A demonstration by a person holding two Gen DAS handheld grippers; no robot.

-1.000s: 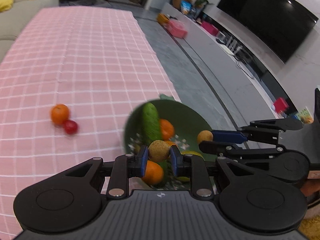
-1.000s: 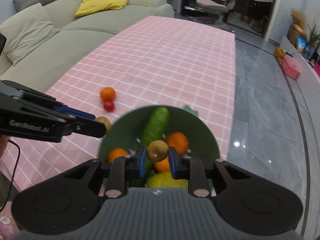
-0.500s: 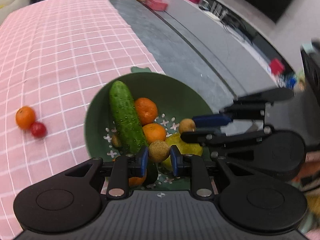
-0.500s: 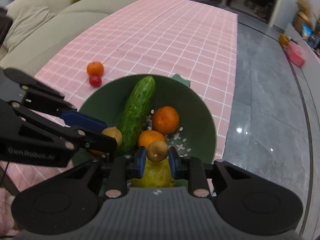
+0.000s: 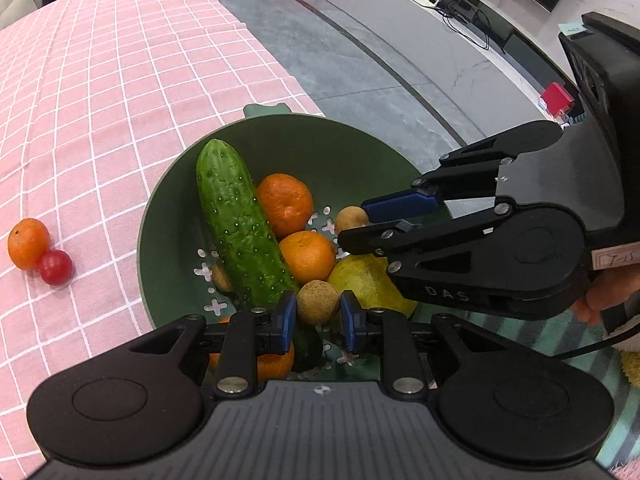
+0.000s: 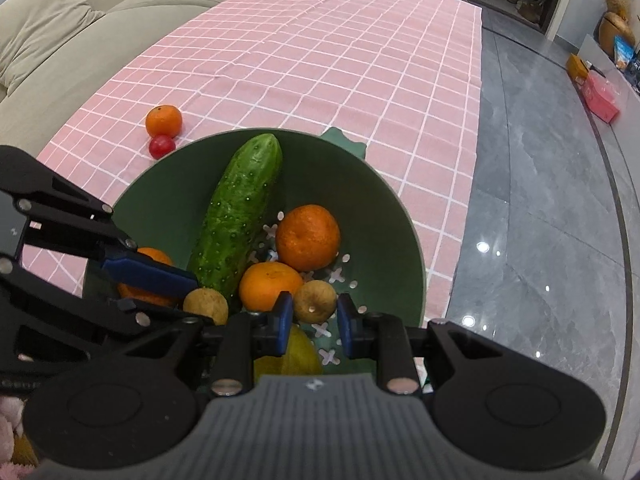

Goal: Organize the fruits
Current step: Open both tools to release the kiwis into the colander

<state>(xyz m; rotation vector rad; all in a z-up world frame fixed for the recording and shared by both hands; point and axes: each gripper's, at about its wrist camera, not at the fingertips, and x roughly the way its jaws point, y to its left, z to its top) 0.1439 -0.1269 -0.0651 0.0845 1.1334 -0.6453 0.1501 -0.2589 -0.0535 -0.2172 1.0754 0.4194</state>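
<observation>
A green colander bowl (image 5: 360, 148) (image 6: 384, 200) stands on the pink checked cloth at the table's edge. It holds a cucumber (image 5: 240, 224) (image 6: 240, 212), several oranges (image 5: 285, 204) (image 6: 308, 238) and a yellow pear (image 5: 368, 284). My left gripper (image 5: 318, 312) is shut on a small brown longan (image 5: 318, 302) low over the bowl. My right gripper (image 6: 312, 314) is shut on another longan (image 6: 315, 302) over the bowl; it also shows in the left wrist view (image 5: 360, 224). A loose orange (image 5: 28, 243) (image 6: 163, 121) and a cherry tomato (image 5: 56, 266) (image 6: 162, 146) lie on the cloth to the left.
The pink checked tablecloth (image 6: 320, 60) stretches far ahead. A beige sofa (image 6: 60, 40) runs along the left. The grey tiled floor (image 6: 540, 220) drops off right of the table edge. A low white TV bench (image 5: 460, 40) with boxes is beyond.
Both grippers have come down and forward over the bowl, each still holding its longan. The bowl's contents now fill more of both views.
</observation>
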